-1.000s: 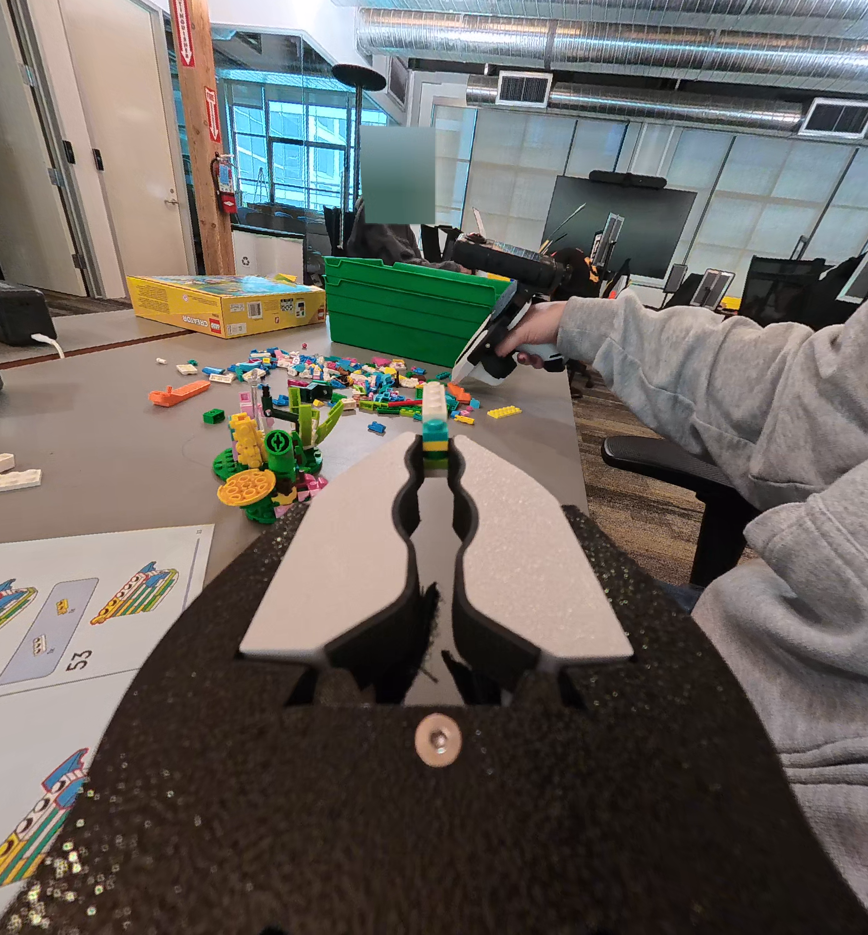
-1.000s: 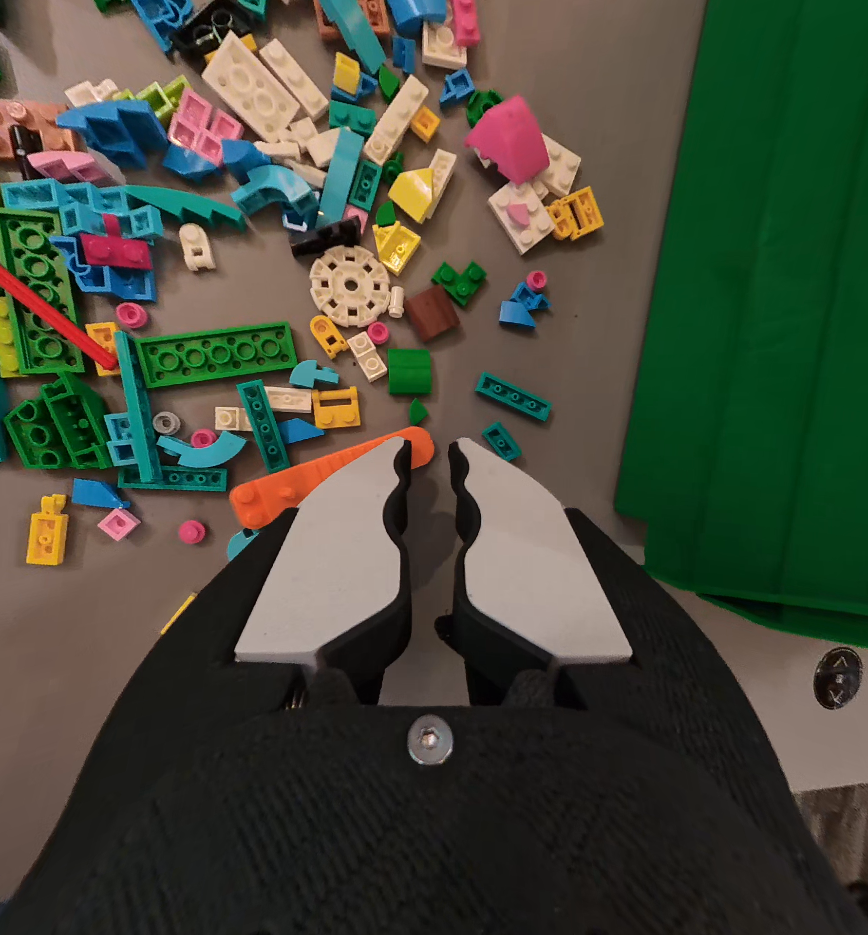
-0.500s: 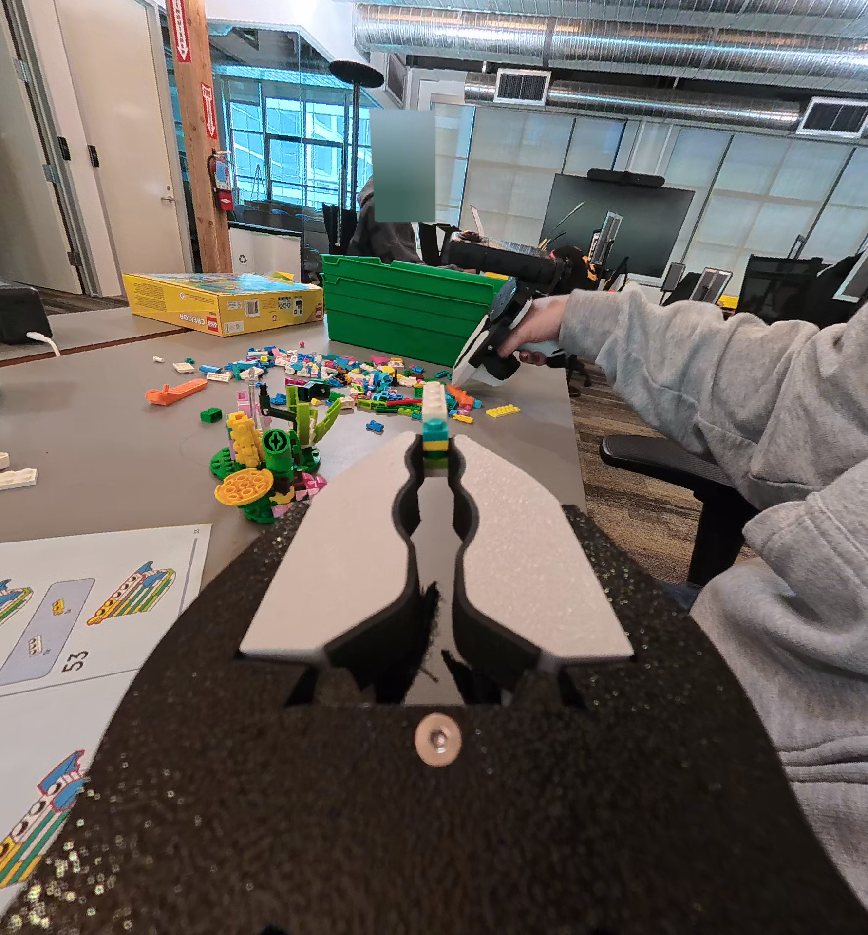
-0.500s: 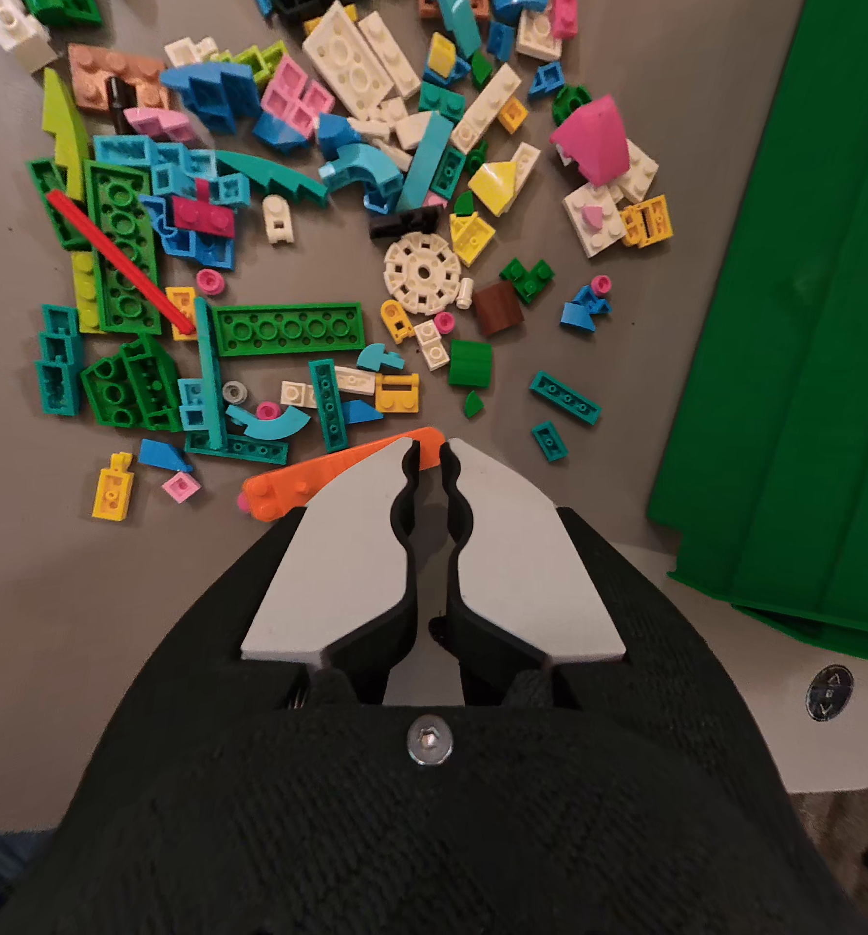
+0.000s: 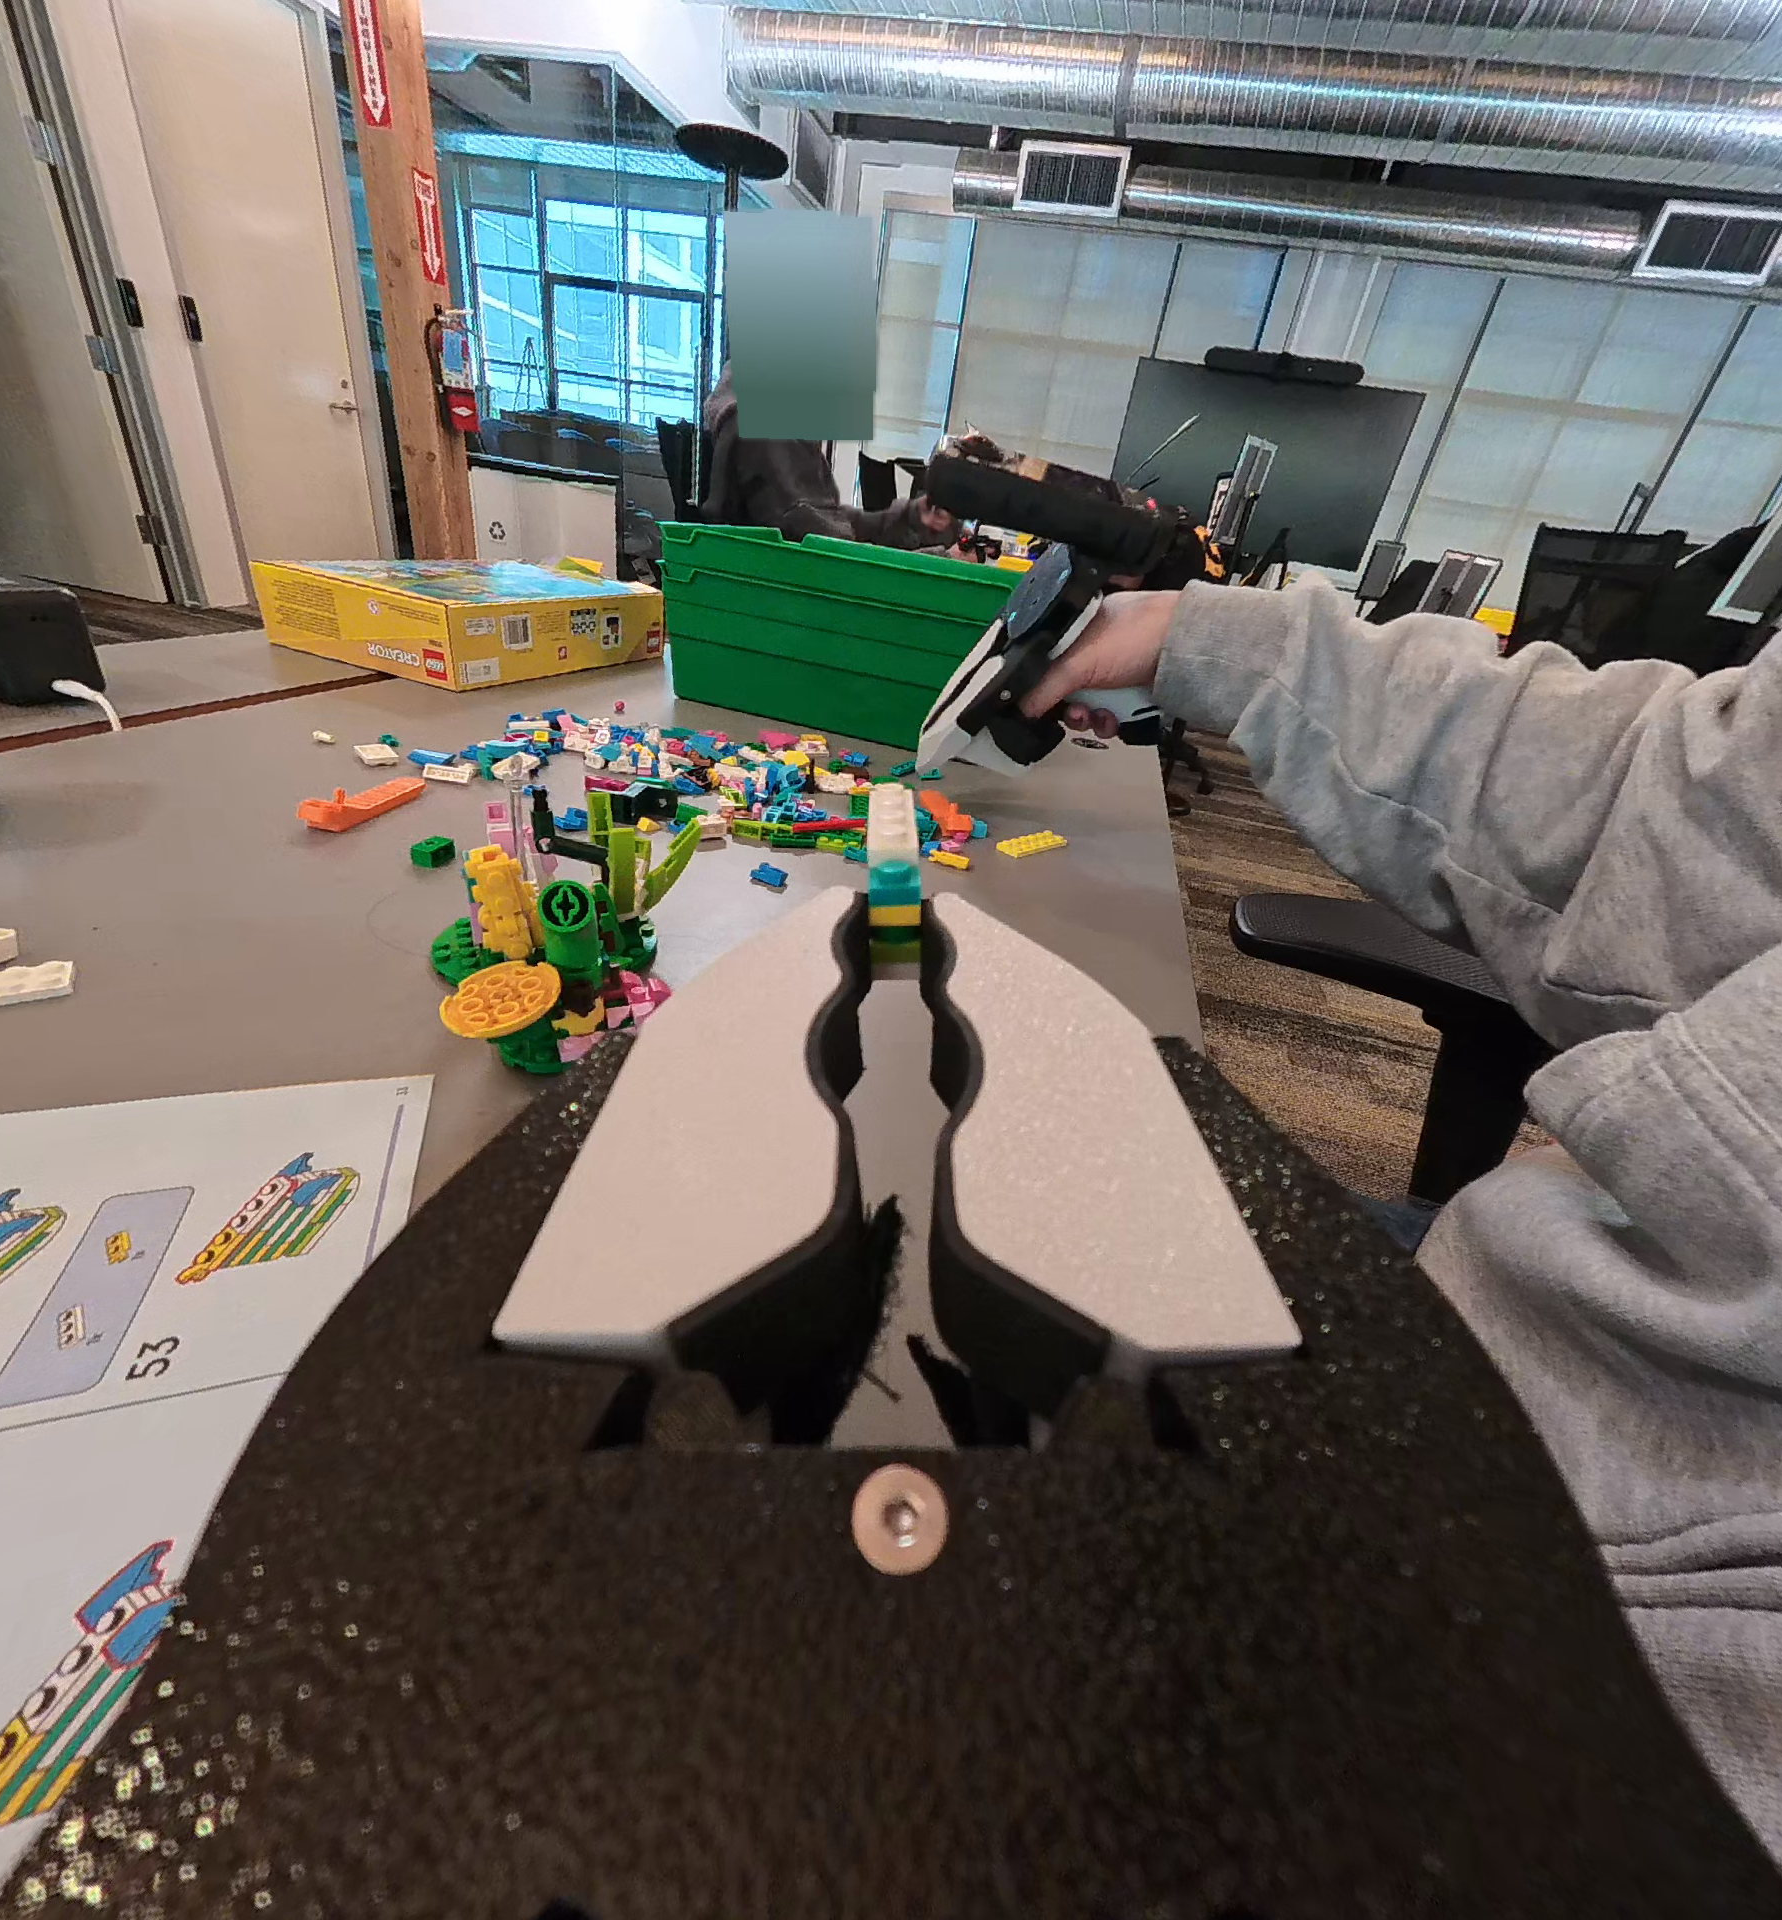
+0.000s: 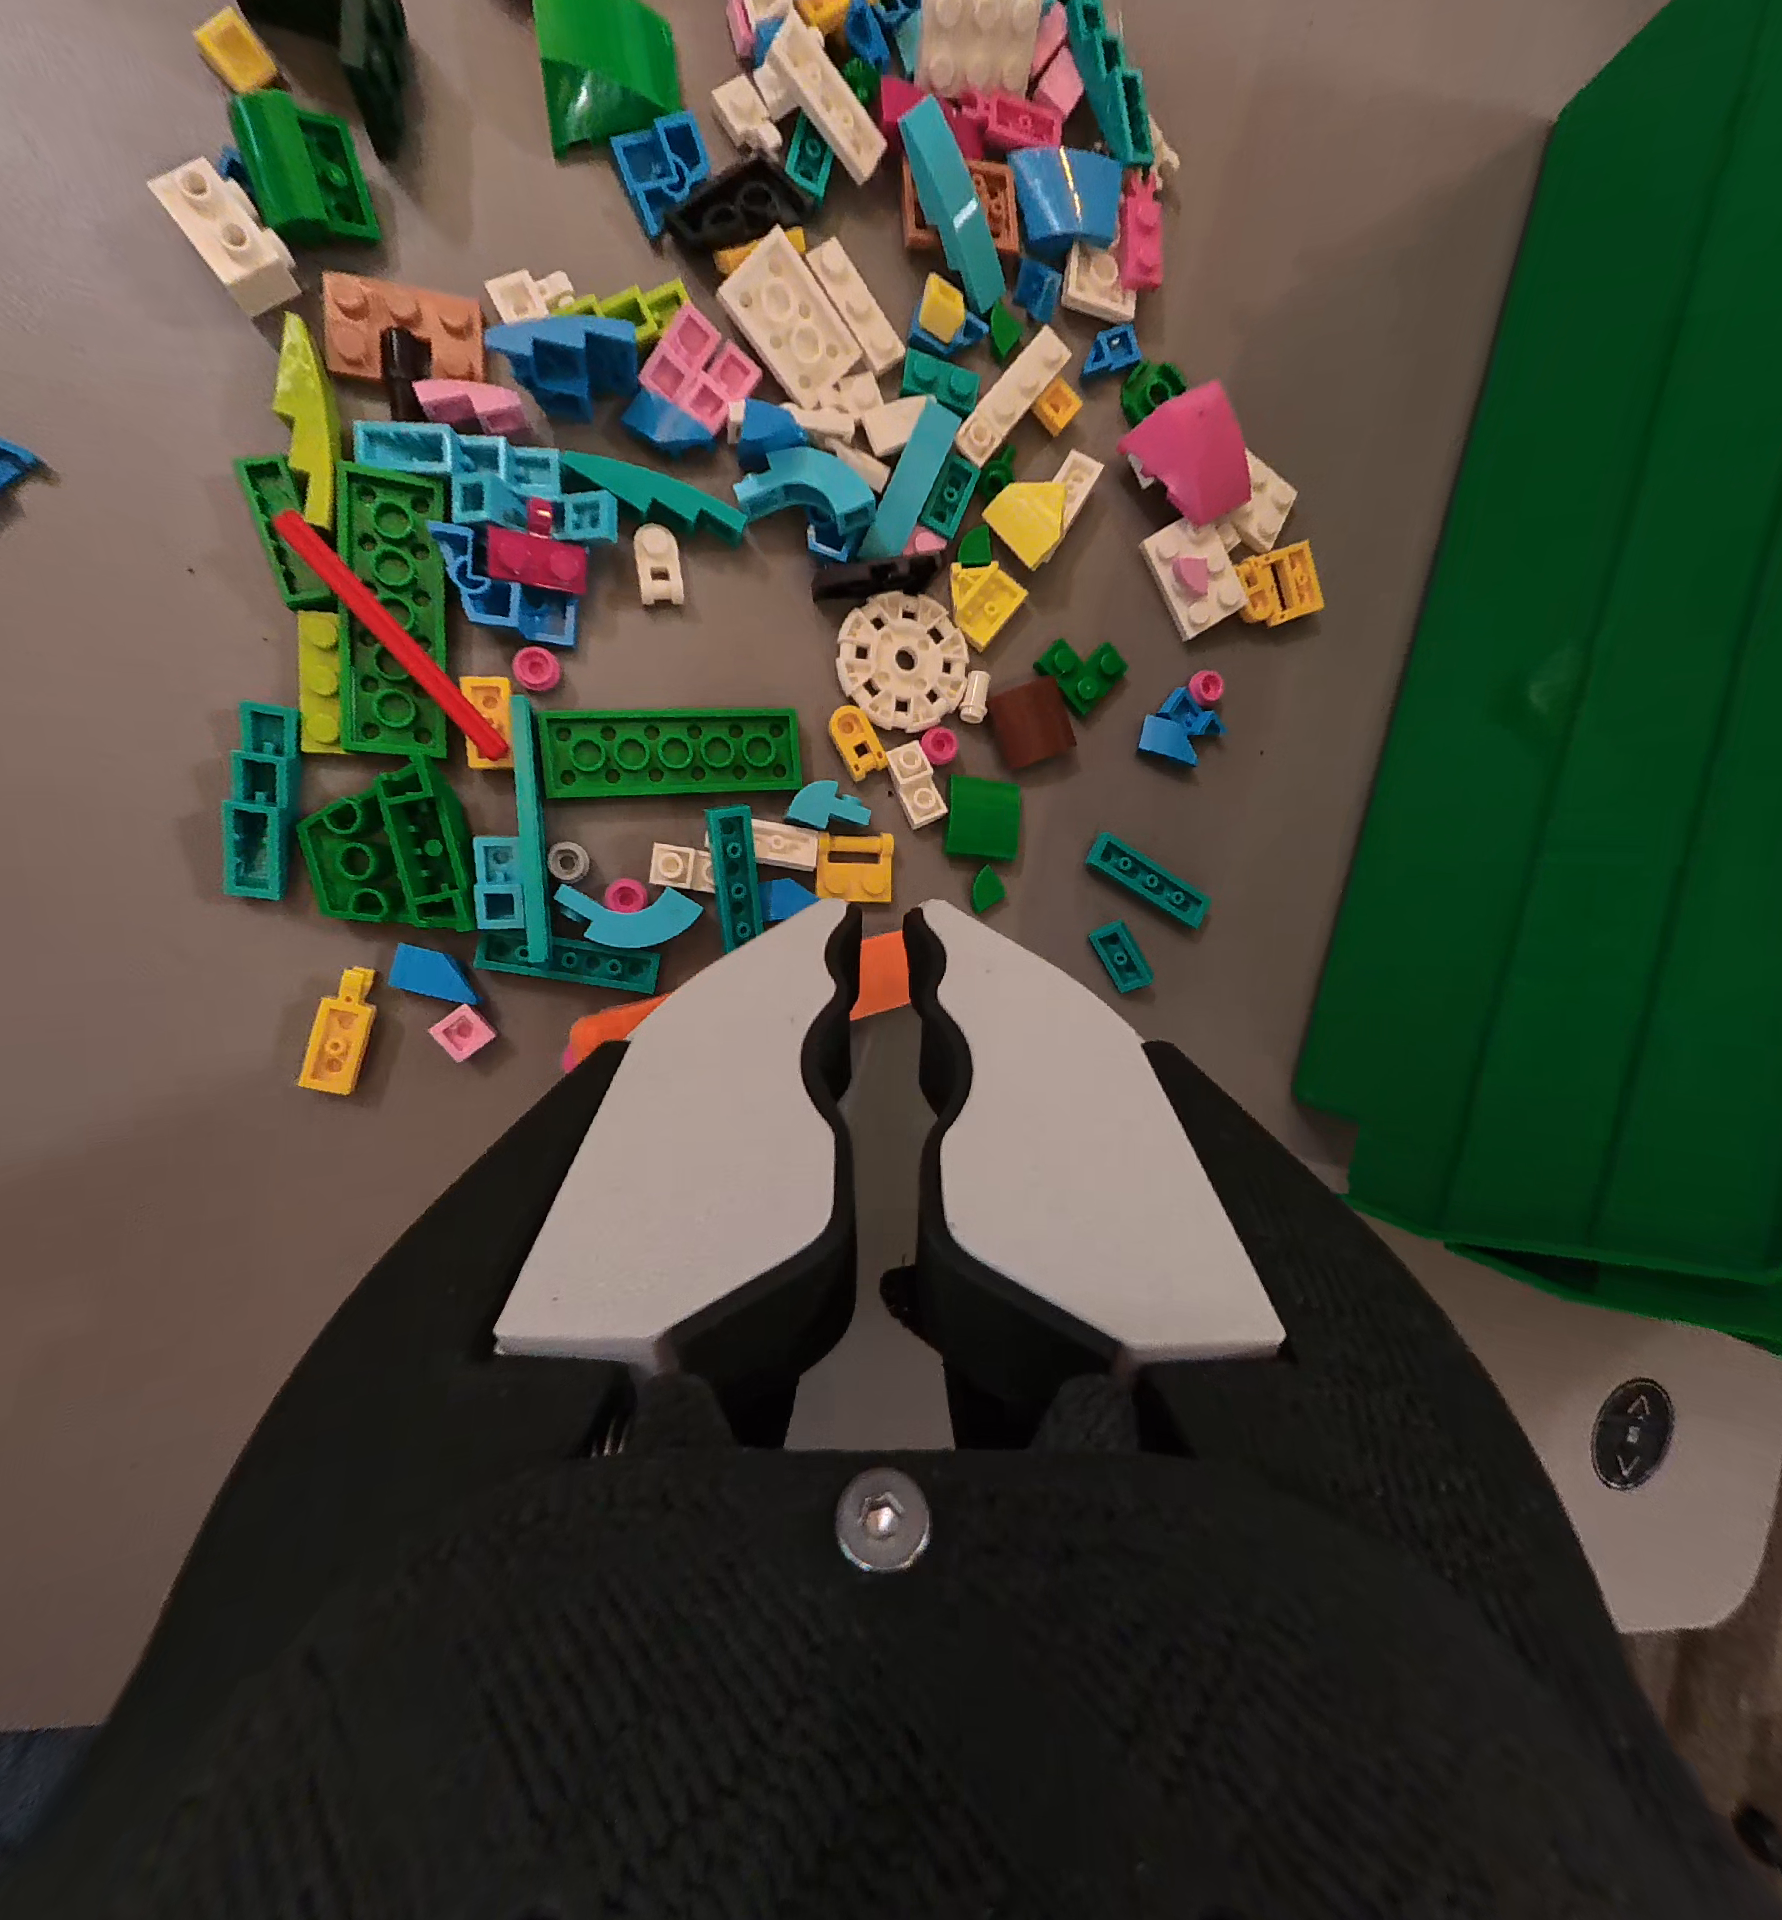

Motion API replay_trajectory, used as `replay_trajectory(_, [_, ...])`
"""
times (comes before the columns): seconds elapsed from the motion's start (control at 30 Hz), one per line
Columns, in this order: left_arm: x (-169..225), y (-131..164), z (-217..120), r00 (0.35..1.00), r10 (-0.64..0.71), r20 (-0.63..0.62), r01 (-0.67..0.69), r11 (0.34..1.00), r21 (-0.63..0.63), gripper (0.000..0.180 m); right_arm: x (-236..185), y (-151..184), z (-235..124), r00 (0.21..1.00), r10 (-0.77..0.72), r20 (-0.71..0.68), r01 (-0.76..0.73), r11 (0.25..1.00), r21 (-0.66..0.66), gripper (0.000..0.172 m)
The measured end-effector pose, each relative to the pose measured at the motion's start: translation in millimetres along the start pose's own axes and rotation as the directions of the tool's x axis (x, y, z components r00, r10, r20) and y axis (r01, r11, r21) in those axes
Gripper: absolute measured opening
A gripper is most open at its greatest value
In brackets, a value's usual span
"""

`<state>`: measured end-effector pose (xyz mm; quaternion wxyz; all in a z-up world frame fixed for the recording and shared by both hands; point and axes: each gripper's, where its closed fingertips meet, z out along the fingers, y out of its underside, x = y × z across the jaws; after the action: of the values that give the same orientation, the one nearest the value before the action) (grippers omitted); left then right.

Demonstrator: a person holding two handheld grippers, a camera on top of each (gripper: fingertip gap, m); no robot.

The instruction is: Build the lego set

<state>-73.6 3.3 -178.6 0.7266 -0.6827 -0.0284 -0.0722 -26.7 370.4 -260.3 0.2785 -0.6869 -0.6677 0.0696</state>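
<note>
Landmark taken: the green bin point(image 5: 825, 644) at the far side of the grey table point(image 5: 170, 935).

Left of the bin, at the table's near left corner, lies an open instruction sheet point(image 5: 139, 1247). Further back, left of the bin and just beside it, sits a yellow box point(image 5: 451, 623). In front of the bin and to its left stands a built plant model point(image 5: 544, 935) with a yellow disc; an orange piece point(image 5: 359, 805) lies apart, left of the scattered loose bricks point(image 5: 700, 758) spread directly before the bin.

Left gripper point(image 5: 892, 935): raised in front of the bin, fingertips clamped on a small stacked brick assembly point(image 5: 892, 873), white over teal, yellow and green, both pads pressed on its lower layers.

Right gripper point(image 6: 879, 920): beside the bin's near corner, tips pointing down over the edge of the brick scatter. Jaws stand slightly apart; an orange flat piece point(image 6: 882, 977) shows between and beneath the fingers. Whether the pads press on it cannot be told. In the left wrist view this gripper is held by a hand point(image 5: 1115, 649) with a grey sleeve point(image 5: 1438, 790), right of the bin
</note>
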Motion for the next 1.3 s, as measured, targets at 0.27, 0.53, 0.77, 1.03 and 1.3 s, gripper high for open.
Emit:
replay_trajectory(0.27, [0.2,0.0,0.1,1.0,0.002,-0.002,-0.002,1.0,0.0,0.008,6.3,2.8,-2.4,0.998,-0.021,-0.067,0.019,1.0,-0.02,0.001])
replay_trajectory(0.53, [0.0,0.0,0.1,1.0,-0.001,-0.004,0.001,1.0,0.001,0.008,7.9,0.2,-4.2,0.996,-0.002,-0.088,0.003,1.0,0.007,0.001])
replay_trajectory(0.77, [-0.8,-1.1,-0.7,1.0,-0.003,-0.002,0.003,1.0,0.01,0.008,8.7,-4.1,-5.8,0.996,0.004,-0.093,-0.002,1.0,0.019,0.001])
replay_trajectory(1.03, [-1.5,-1.6,-1.2,1.0,-0.01,-0.005,0.01,1.0,0.014,0.008,8.4,-4.0,-4.8,0.995,0.005,-0.096,-0.003,1.0,0.02,0.004])
replay_trajectory(1.3, [-1.4,-1.6,-1.2,1.0,-0.011,-0.007,0.012,1.0,0.014,0.008,10.7,-6.4,-5.5,0.993,0.016,-0.114,-0.011,0.999,0.051,0.004])
